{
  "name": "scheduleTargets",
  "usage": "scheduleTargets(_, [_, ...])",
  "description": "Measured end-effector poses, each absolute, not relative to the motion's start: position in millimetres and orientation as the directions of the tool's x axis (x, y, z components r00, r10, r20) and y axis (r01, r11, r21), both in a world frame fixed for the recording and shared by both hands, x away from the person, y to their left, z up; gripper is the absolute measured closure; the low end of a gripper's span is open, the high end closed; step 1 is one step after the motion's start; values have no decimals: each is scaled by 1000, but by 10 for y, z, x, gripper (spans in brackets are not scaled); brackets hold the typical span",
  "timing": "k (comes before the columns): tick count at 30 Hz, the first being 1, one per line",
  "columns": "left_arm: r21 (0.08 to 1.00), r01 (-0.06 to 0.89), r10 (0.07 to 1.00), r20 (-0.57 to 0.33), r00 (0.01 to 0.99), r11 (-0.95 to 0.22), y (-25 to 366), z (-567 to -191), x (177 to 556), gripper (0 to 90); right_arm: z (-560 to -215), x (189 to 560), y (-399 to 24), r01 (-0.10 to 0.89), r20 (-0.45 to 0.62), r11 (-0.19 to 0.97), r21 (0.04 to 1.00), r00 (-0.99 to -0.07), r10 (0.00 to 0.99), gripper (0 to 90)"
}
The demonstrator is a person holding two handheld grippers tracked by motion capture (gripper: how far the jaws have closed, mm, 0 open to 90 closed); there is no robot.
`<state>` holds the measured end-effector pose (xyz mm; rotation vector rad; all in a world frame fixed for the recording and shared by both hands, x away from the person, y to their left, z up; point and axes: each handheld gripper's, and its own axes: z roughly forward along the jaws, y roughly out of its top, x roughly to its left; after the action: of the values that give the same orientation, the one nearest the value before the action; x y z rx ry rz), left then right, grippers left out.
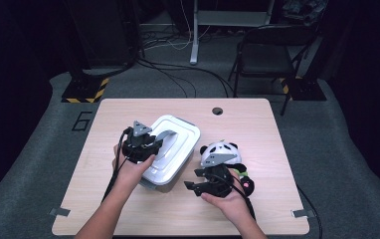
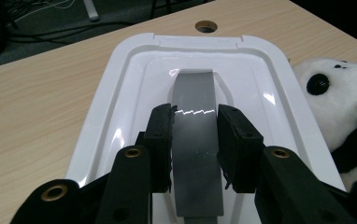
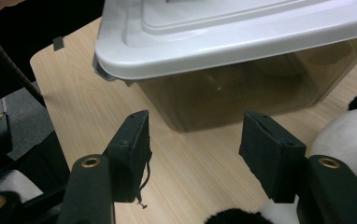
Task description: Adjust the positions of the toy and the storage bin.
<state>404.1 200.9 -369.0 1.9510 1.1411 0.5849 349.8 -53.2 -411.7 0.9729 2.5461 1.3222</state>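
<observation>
A clear storage box (image 3: 232, 93) with a white lid (image 1: 175, 149) stands left of the table's centre. A grey handle (image 2: 194, 93) runs along the lid's top. My left gripper (image 2: 195, 114) is shut on that handle, one pad pressed to each side; in the high view the left gripper (image 1: 155, 143) sits over the lid's near-left part. A plush panda (image 1: 221, 153) lies right of the box. Low beside the box's near corner, my right gripper (image 3: 195, 135) stands open with only bare table between its jaws. It shows in front of the panda in the high view (image 1: 193, 180).
The wooden table (image 1: 257, 124) has a round cable hole (image 1: 217, 110) at the back. The panda (image 3: 345, 135) presses against the right gripper's right jaw. A folding chair (image 1: 270, 55) and floor cables lie beyond the table.
</observation>
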Motion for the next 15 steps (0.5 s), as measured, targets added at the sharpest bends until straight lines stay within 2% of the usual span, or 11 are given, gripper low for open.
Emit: scheduleTargets(15, [836,477,883,19,468,-271,2161,-3611,4016,684,-4119,3533,-612,504,191,396,767,-770,609,421])
